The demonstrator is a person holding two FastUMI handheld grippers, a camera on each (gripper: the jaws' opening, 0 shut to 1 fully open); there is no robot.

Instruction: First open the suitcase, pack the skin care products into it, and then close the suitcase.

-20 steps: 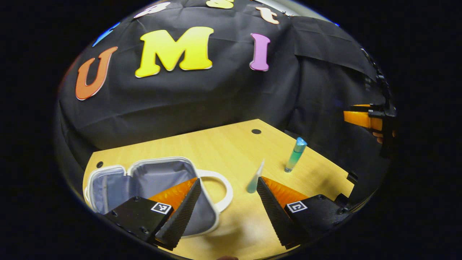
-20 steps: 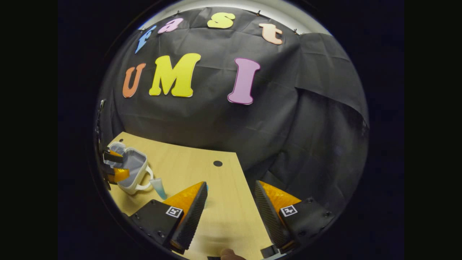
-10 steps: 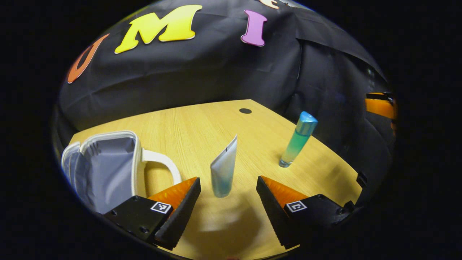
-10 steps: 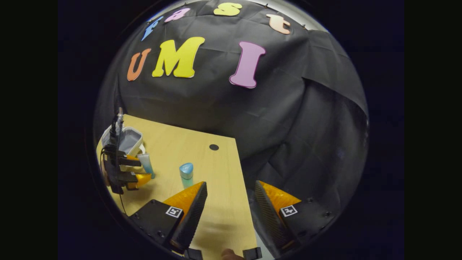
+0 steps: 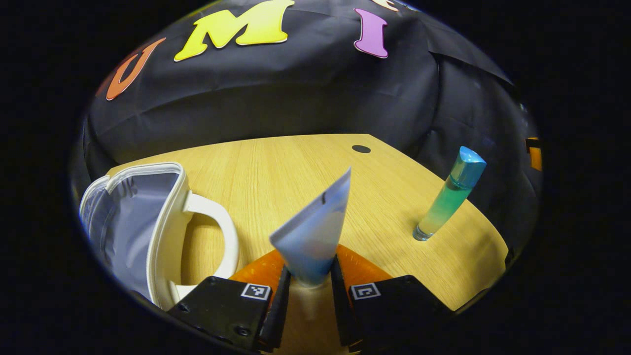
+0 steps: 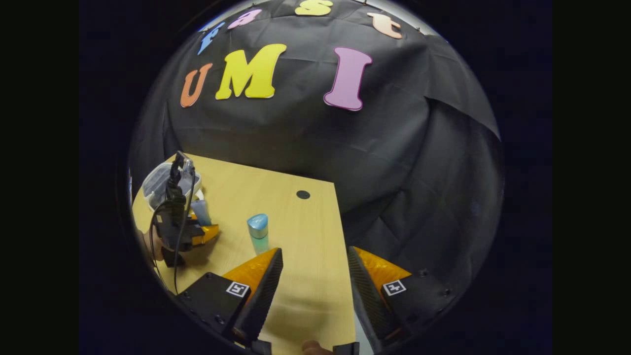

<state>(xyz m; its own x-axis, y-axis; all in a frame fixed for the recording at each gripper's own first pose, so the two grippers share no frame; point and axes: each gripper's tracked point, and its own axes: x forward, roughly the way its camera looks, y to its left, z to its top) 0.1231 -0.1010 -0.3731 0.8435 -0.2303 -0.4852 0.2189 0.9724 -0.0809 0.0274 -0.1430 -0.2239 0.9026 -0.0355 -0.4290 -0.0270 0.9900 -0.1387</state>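
1. Your left gripper (image 5: 308,283) has its two fingers pressed against the lower end of the tube (image 5: 314,231), one on each side, so it has the tube in its grasp.
2. The tube stands on its cap on the table (image 5: 276,167), its flat sealed end pointing up and tilted a little to the right.
3. The suitcase (image 5: 140,222) lies open on the table to the left of the tube, grey lining showing, its white handle (image 5: 224,236) facing the tube.
4. The bottle (image 5: 448,199) with the blue cap stands upright near the table's right edge, well apart from the tube.
5. Your right gripper (image 6: 313,291) hangs over the table's near edge with its fingers spread wide and nothing between them; the bottle (image 6: 258,232) stands just beyond its left finger.
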